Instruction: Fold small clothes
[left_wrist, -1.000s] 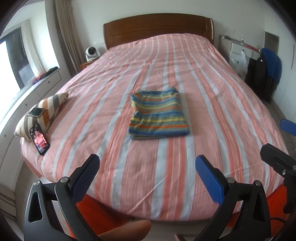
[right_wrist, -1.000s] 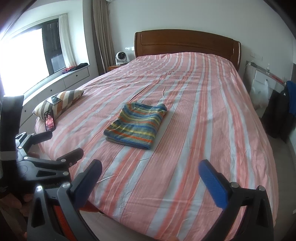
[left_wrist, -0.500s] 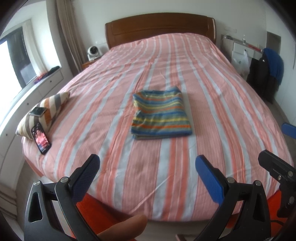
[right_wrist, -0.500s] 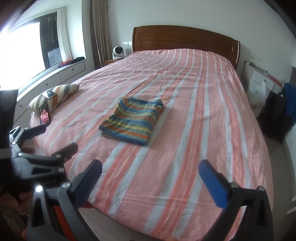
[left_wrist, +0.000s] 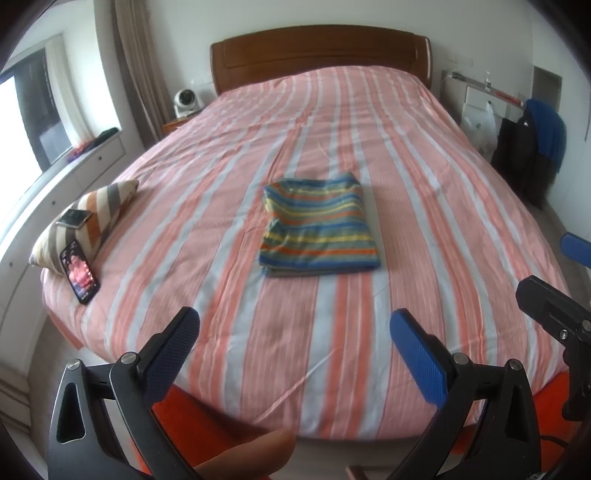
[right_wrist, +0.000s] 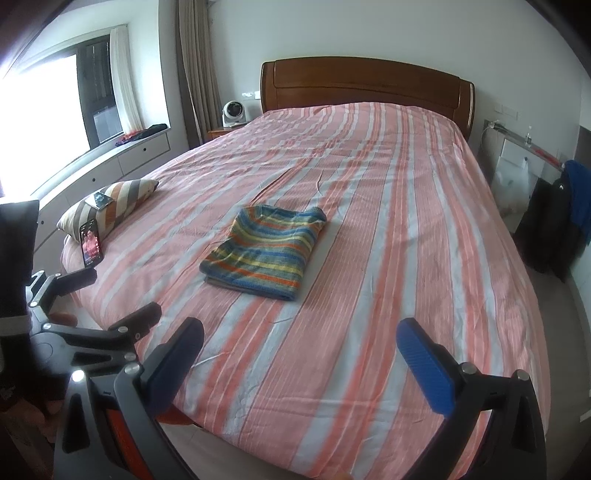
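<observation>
No text, label, brand or number can be read anywhere. The lit phone (left_wrist: 80, 271) near the bed's (left_wrist: 424, 206) left edge shows only a reddish picture, and any writing on it is too small to tell.

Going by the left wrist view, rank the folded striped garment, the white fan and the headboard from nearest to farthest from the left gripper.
From the left gripper:
1. Folded striped garment, mid-bed, straight ahead.
2. White fan, on the nightstand, far left.
3. Headboard, at the far end against the wall; only slightly beyond the fan.

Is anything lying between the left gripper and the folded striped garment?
Nothing: the left wrist view shows only bare striped bedcover between the open left gripper and the folded striped garment.
</observation>
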